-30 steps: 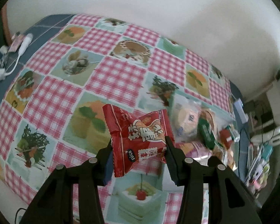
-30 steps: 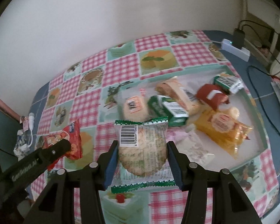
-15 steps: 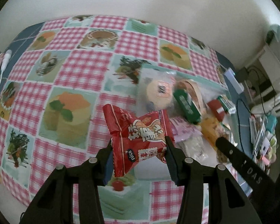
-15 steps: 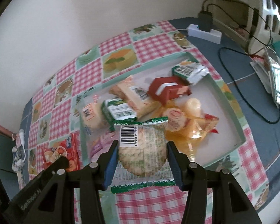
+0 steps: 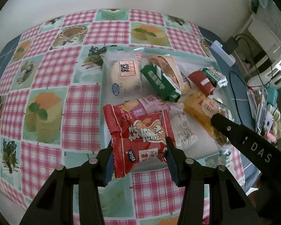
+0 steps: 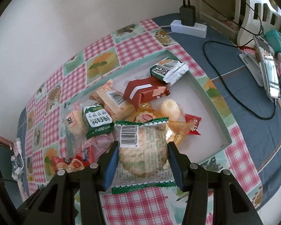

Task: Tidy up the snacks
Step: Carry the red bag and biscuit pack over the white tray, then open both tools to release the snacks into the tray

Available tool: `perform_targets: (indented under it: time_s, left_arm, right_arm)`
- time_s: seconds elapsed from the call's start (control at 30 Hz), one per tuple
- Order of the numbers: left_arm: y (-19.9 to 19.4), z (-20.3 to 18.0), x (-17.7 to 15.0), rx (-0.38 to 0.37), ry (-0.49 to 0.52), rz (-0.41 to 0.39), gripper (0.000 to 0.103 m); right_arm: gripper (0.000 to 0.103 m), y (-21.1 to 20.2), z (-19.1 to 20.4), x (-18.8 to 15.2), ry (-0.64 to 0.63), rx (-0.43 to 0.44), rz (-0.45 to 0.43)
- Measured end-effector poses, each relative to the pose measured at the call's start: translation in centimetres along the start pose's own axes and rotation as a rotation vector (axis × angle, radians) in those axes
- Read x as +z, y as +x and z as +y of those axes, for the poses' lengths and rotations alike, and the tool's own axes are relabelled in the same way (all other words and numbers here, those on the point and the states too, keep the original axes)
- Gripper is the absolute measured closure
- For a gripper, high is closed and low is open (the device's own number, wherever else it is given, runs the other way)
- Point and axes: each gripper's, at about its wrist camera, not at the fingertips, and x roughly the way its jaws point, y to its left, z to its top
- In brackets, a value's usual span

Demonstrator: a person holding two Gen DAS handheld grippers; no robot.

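My left gripper [image 5: 139, 155] is shut on a red snack packet [image 5: 139, 136], held above the near left corner of a shallow mint-green tray [image 5: 179, 51]. My right gripper [image 6: 141, 161] is shut on a green-edged clear packet with a round biscuit [image 6: 142, 150], hanging over the tray's [image 6: 209, 95] near edge. Several wrapped snacks lie in the tray: a green pack [image 6: 96, 121], a dark red pack [image 6: 144, 91], a round cake [image 5: 126, 75], a yellow pack [image 5: 202, 110]. The right gripper's black finger [image 5: 252, 142] shows at right in the left wrist view. The red packet [image 6: 69, 164] shows low left in the right wrist view.
The table carries a pink checked cloth with cake pictures [image 5: 80, 103]. A white power strip with a black charger [image 6: 187, 25] and black cables [image 6: 224, 82] lie beyond the tray. A phone on a stand [image 6: 267, 69] is at far right. A white wall backs the table.
Both grippers moved sideways over the table toward the tray with their packets still gripped. The tray and its snacks now fill the middle of both views.
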Motion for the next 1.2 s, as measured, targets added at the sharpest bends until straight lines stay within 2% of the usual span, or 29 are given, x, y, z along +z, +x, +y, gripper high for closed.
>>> perform_targets:
  time_s: [0.63, 0.7, 0.77, 0.93, 1.03, 1.2]
  left_arm:
    - [0.6, 0.6, 0.2, -0.010, -0.003, 0.020, 0.052]
    - [0.7, 0.7, 0.3, -0.007, -0.004, 0.018, 0.049]
    - [0.7, 0.9, 0.4, 0.004, -0.009, 0.017, 0.041]
    - [0.5, 1.6, 0.6, -0.001, -0.030, 0.012, 0.038]
    - [0.4, 2.0, 0.7, 0.020, -0.037, 0.005, 0.034]
    - [0.3, 2.7, 0.9, 0.029, -0.060, 0.003, 0.034]
  right_arm:
    - [0.048, 1.1, 1.5, -0.2, -0.065, -0.009, 0.028]
    - [0.048, 1.1, 1.6, -0.2, -0.066, -0.009, 0.029]
    - [0.048, 1.2, 1.6, -0.2, -0.067, -0.009, 0.030]
    - [0.048, 1.5, 1.7, -0.2, -0.065, -0.012, 0.036]
    - [0.047, 1.8, 1.8, -0.3, -0.062, -0.008, 0.046]
    - [0.039, 2.0, 1.9, -0.3, -0.065, -0.022, 0.051]
